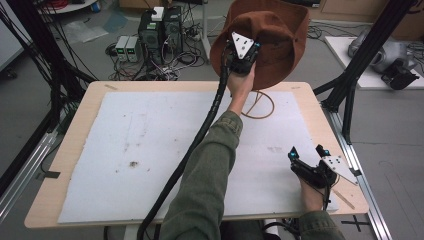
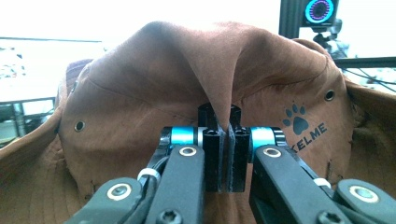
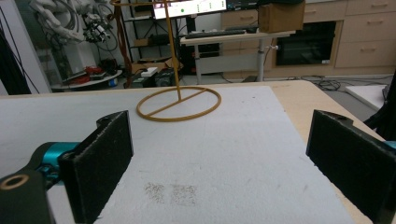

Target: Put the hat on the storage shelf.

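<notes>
Starting over on the left, the desk (image 1: 75, 150) has a big white mat (image 1: 150, 150) laid over it, a bit grubby with a few dark smudges, and nothing is sitting on that left half. Moving toward the middle, the left hand-held gripper (image 1: 243, 56) is held up high at the far edge of the desk, with its thick black cable trailing back down along the person's green sleeve (image 1: 210, 170). It's clamped tight on a brown hat (image 1: 272, 35), so the hat is up in the air, off the desk. In the left gripper view you can see how it has it: the two jaws are squeezed together on a pinched fold of the hat's fabric (image 2: 219, 84), with the rest of the hat spread out behind it, small metal eyelets and a paw print logo on show. Just below the hat stands a thin gold wire stand (image 1: 257, 105), its ring base flat on the mat and its post going up behind the hat. Further right, the right hand-held gripper (image 1: 308, 152) rests low near the desk's right front corner, jaws spread wide apart with nothing between them, pointing toward the stand (image 3: 179, 103).
</notes>
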The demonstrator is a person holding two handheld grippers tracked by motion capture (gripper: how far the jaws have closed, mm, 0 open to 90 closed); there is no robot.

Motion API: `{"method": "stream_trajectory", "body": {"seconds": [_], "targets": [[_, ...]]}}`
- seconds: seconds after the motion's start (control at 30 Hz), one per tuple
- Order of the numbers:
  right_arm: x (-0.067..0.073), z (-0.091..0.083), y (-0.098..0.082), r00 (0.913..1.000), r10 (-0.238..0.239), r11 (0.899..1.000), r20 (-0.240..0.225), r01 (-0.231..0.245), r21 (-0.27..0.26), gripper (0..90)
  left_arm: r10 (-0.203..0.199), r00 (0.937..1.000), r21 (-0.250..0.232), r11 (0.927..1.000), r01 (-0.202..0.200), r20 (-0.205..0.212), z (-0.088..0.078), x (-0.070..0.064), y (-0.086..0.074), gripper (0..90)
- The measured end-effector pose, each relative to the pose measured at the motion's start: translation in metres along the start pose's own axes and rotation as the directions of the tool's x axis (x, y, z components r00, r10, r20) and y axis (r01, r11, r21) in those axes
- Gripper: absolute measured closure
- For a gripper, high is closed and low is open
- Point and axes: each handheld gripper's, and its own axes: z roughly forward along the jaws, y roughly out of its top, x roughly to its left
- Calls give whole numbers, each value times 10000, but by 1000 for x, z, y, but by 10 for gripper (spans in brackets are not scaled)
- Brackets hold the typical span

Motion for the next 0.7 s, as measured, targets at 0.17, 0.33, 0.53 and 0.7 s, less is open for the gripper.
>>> {"method": "stream_trajectory", "body": {"seconds": [0.17, 0.33, 0.53, 0.7], "targets": [[1, 1, 0, 10000, 56, 10000, 18, -56, 46, 65, -125, 9998, 396, 9991, 118, 170, 3, 0, -5, 875], [2, 1, 0, 10000, -6, 10000, 7, 6, 21, 65, 205, 9986, 1021, 9945, -254, 482, 5, -3, -7, 875], [2, 1, 0, 10000, -5, 10000, 29, 5, 16, 65, 553, 9953, 1661, 9838, -680, 798, 10, -6, -7, 872], [2, 1, 0, 10000, -14, 10000, 18, 14, 11, 65, 763, 9923, 1894, 9774, -937, 974, 10, -12, -9, 866]]}}
